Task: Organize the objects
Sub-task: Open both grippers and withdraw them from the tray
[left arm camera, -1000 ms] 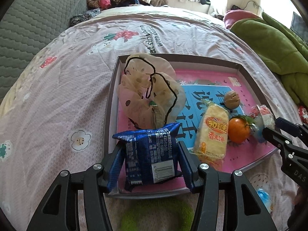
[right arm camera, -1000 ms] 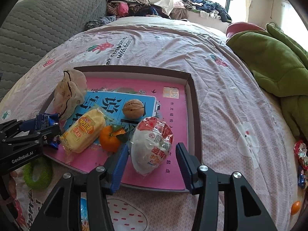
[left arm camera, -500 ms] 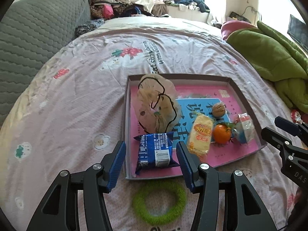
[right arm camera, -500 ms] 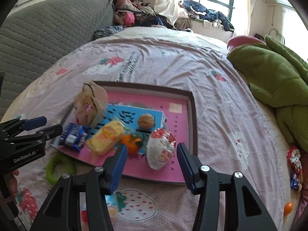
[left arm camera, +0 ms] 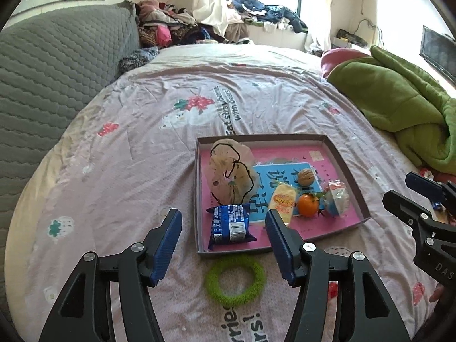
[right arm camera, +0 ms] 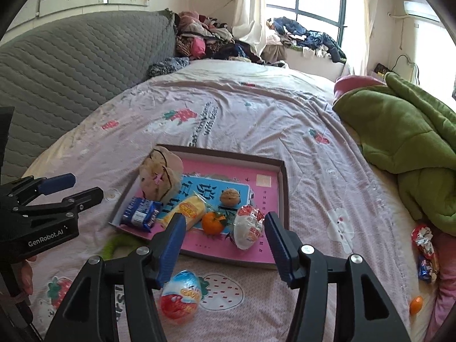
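Observation:
A shallow pink-floored box (left arm camera: 327, 142) (right arm camera: 282, 171) lies on the bed. In it are a blue snack packet (left arm camera: 231, 226) (right arm camera: 139, 213), a yellow cake packet (left arm camera: 283, 201) (right arm camera: 186, 209), a tangerine (left arm camera: 307, 205) (right arm camera: 212, 222), a walnut (left arm camera: 305, 176) (right arm camera: 229, 196), a white egg-shaped packet (left arm camera: 336, 198) (right arm camera: 248, 226) and a crumpled beige bag (left arm camera: 230, 175) (right arm camera: 159, 175). My left gripper (left arm camera: 223, 242) hovers above the box's near edge, jaws opening, nothing between them. My right gripper (right arm camera: 223, 240) hovers likewise, jaws opening and empty.
A green fuzzy ring (left arm camera: 235, 279) (right arm camera: 114, 246) lies just before the box. A red-and-blue egg toy (right arm camera: 179, 296) sits on the sheet near the right gripper. Wrapped sweets (right arm camera: 424, 253) and a small orange (right arm camera: 416, 303) lie at the right. A green blanket (left arm camera: 399, 99) is heaped beyond.
Both grippers let go and rose back from the box: the left left the blue packet lying in it, the right drew away from the egg-shaped packet. Both jaws widened.

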`<state>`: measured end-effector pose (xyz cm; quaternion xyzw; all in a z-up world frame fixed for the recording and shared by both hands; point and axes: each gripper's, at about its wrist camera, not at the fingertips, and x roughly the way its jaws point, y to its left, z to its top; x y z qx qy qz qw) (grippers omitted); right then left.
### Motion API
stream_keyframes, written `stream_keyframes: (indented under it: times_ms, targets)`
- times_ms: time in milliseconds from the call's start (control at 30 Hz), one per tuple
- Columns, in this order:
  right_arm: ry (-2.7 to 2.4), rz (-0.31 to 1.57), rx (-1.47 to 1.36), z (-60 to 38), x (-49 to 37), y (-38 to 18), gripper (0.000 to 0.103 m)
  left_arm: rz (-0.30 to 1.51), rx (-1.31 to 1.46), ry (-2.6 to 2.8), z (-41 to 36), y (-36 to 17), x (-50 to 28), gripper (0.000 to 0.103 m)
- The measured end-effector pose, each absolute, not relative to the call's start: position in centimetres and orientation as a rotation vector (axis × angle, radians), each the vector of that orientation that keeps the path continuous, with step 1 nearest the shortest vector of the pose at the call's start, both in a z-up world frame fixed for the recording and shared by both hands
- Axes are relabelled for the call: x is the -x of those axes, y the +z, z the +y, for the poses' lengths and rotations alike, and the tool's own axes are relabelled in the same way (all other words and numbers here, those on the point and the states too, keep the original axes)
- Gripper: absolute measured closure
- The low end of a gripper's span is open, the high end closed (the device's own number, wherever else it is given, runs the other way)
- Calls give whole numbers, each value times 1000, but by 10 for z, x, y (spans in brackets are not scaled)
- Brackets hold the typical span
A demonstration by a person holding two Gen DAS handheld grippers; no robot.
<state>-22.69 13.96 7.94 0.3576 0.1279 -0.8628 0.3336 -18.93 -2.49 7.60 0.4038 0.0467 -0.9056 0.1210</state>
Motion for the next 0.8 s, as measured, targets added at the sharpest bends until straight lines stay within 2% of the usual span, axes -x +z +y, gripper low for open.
stream_keyframes:
  times_ms: [367, 800]
  targets:
    - [-2281, 291, -889, 152, 201, 108, 39, 116, -1126, -2674, -11, 102, 159, 39]
    - [-2285, 267, -865, 163, 174, 118, 38, 107, -1101, -2691, 1, 107, 131, 39]
